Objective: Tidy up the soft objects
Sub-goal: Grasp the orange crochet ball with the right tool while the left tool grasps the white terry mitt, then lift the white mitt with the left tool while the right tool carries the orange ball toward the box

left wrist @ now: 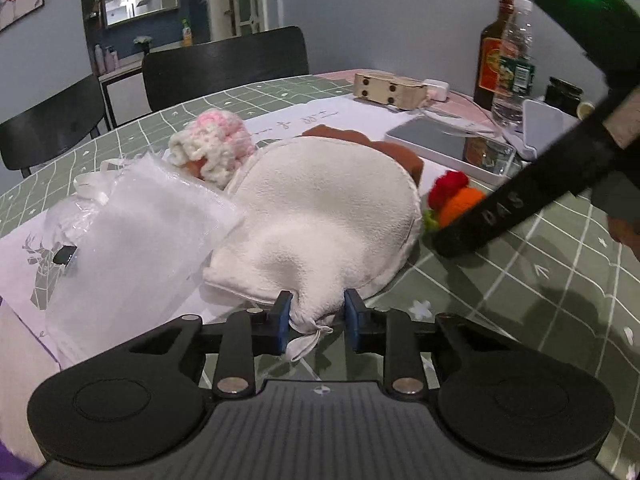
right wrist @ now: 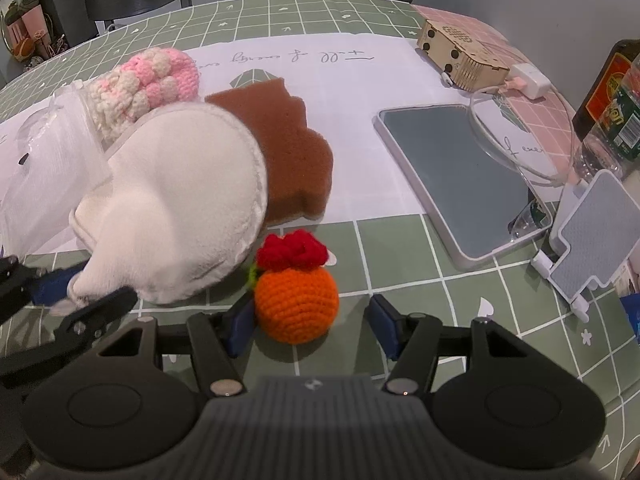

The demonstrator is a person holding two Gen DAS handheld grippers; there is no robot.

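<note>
A white cloth pouch [left wrist: 320,216] lies on the table; my left gripper [left wrist: 316,316] is shut on its near corner, which also shows in the right wrist view [right wrist: 176,200]. An orange crochet ball with a red top [right wrist: 296,304] sits between the open jaws of my right gripper [right wrist: 312,322], touching the left pad. A brown sponge [right wrist: 288,152] lies behind the pouch. A pink and cream crochet piece [right wrist: 148,84] lies at the back left. A sheer white bag [left wrist: 136,232] lies left of the pouch.
A grey tablet [right wrist: 460,176] and a white phone stand [right wrist: 592,236] are to the right. A wooden box [right wrist: 460,52], a charger [right wrist: 528,78] and bottles [left wrist: 500,48] stand at the back right. Dark chairs [left wrist: 224,64] stand behind the table.
</note>
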